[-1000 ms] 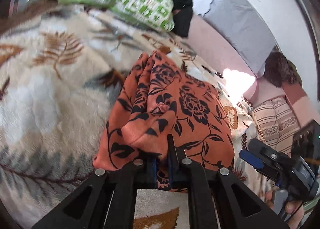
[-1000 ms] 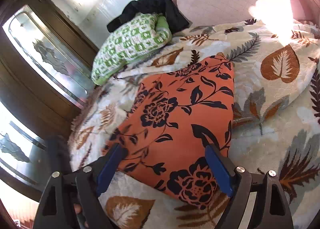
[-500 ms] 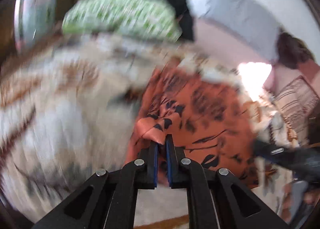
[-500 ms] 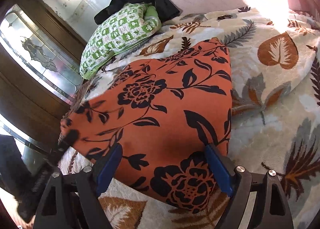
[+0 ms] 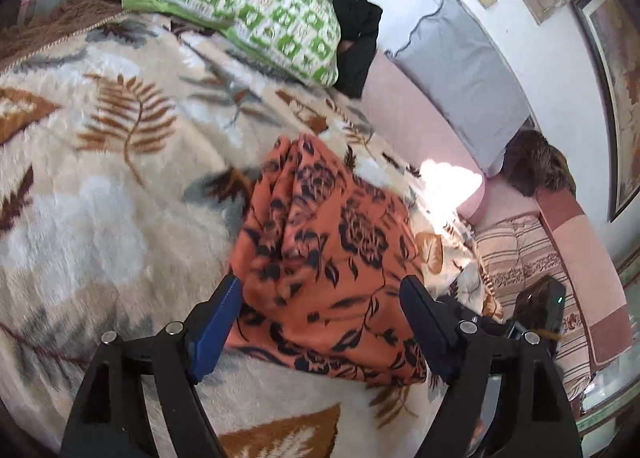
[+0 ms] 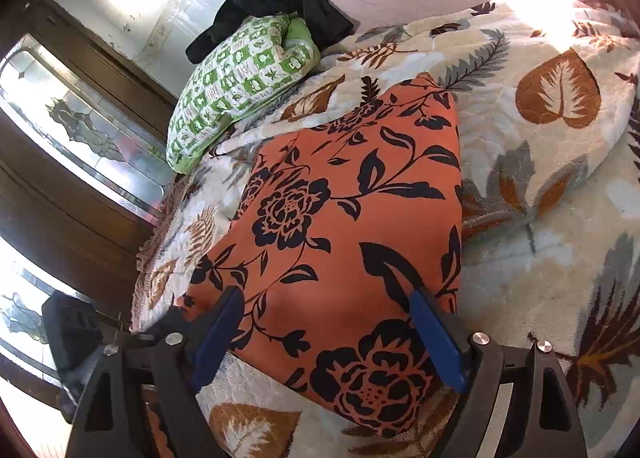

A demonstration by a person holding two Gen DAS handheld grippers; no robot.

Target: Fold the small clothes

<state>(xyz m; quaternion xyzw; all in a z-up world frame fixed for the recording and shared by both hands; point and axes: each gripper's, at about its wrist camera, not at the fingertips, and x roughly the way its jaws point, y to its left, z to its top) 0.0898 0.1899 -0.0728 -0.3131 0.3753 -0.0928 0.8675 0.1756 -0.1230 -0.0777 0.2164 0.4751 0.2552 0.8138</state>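
Observation:
An orange garment with black flowers (image 5: 320, 258) lies folded on the leaf-print blanket (image 5: 100, 177); its left edge is bunched into ridges. My left gripper (image 5: 320, 286) hovers at its near edge, and its jaws are opening. The cloth lies below and between the blue pads (image 5: 216, 322), which do not press on it. In the right wrist view the same garment (image 6: 344, 225) spreads flat. My right gripper (image 6: 326, 298) stands open over its near end, the pads apart from the fabric.
A green-and-white checked pillow (image 5: 240, 9) with a black garment (image 5: 344, 17) behind it lies at the far end. A grey pillow (image 5: 460, 69) leans on the wall. Striped bedding (image 5: 520, 250) is at the right. A wooden cabinet with glass panes (image 6: 80, 129) borders the bed.
My left gripper was shut on a pinched fold of the orange garment; it has let go, opened wide and drawn back a little. The garment has flattened out. The right gripper stayed open.

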